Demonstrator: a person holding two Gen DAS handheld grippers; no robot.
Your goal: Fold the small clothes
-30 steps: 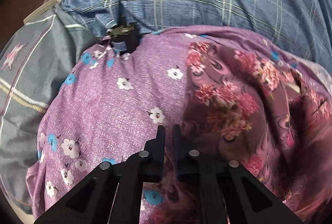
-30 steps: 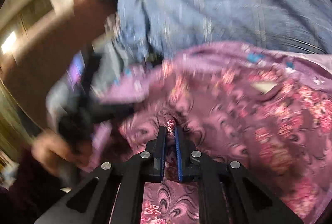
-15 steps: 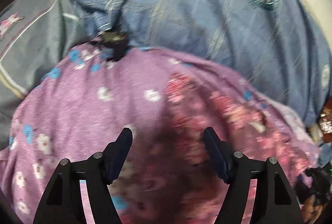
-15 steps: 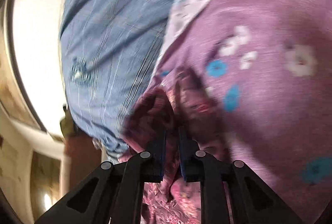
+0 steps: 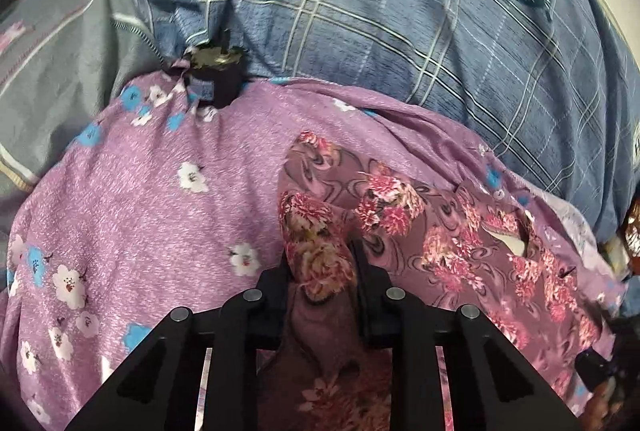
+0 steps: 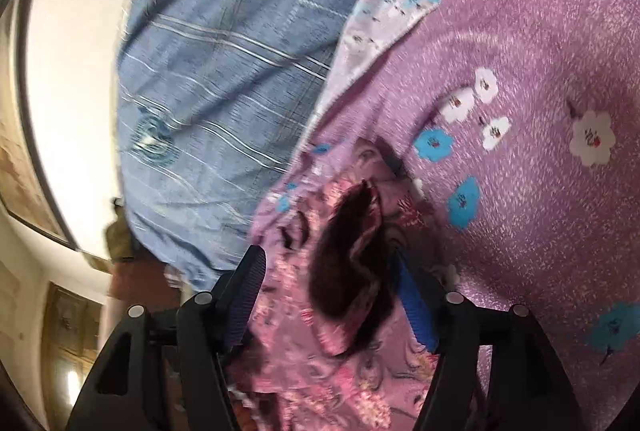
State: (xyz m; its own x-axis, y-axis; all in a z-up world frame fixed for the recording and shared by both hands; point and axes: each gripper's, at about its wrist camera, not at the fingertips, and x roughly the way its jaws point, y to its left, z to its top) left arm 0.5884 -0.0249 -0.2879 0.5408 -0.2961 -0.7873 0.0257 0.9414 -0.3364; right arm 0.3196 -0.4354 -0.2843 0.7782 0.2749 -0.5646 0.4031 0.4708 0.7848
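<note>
While closing, left gripper (image 5: 320,263): pinched a fold of the floral garment (image 5: 400,199), which spread toward two o'clock.
Right gripper (image 6: 332,271): opening, garment bunched loosely between its jaws.

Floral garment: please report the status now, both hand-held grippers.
Left hand-held gripper closing, pads pinching a fold of the floral garment. Right hand-held gripper opening, garment loose between its jaws. Nothing in the way.

Left gripper (image 5: 322,263): angled downward, jaws closing on a bunched fold of the floral garment (image 5: 420,231). Right gripper (image 6: 332,279): rolled sideways, jaws opening, the garment's cloth between them.
</note>
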